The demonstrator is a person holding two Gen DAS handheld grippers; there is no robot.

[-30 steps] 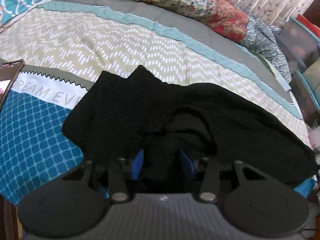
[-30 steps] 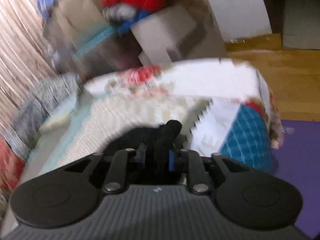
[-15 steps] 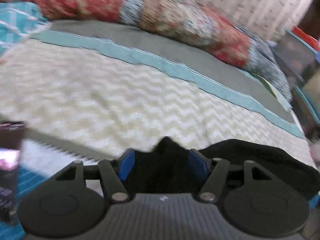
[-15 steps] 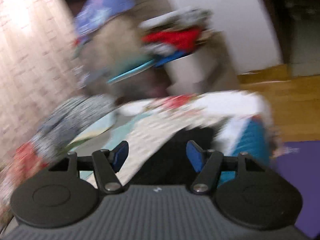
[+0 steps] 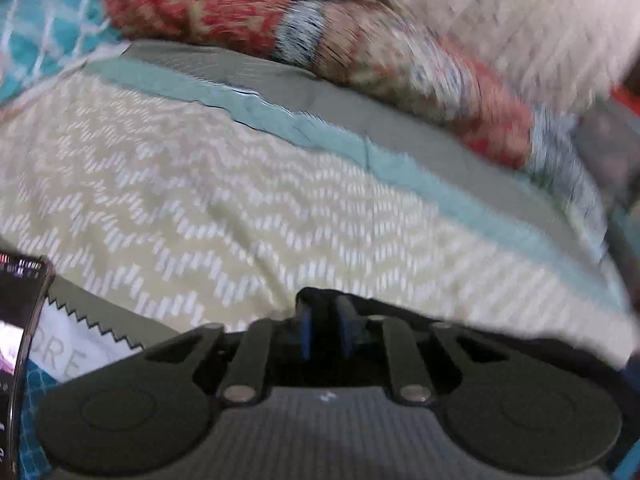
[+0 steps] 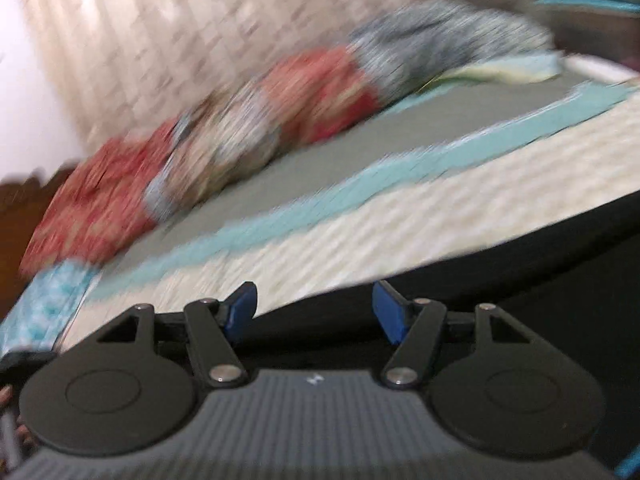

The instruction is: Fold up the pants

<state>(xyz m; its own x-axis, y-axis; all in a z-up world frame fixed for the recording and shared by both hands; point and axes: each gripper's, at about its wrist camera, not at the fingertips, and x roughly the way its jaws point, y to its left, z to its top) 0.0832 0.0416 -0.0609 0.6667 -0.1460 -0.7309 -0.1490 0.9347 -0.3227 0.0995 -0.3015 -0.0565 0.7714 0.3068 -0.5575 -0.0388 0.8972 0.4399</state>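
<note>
Left wrist view: a bed is filling most of the picture, seen over the tongs.
Bedspread (image 5: 224, 216): lying flat, beige with white zigzag dashes, a teal band and a grey band running along its far side.
Pillows (image 5: 248, 12): red floral ones are lining the far edge of the bed, blurred.
Pants (image 6: 520, 264): black cloth is lying on the bedspread, spreading under and to the right of the right tongs; a fold is also rising between the left blue pads.
Phone (image 5: 18, 344): a dark one is showing at the left edge.
Left gripper (image 5: 323, 330): its jaws have just been closing and are now pinching a fold of the black pants.
Right gripper (image 6: 314, 312): its jaws are standing wide apart, gripping nothing, over the pants' edge.
</note>
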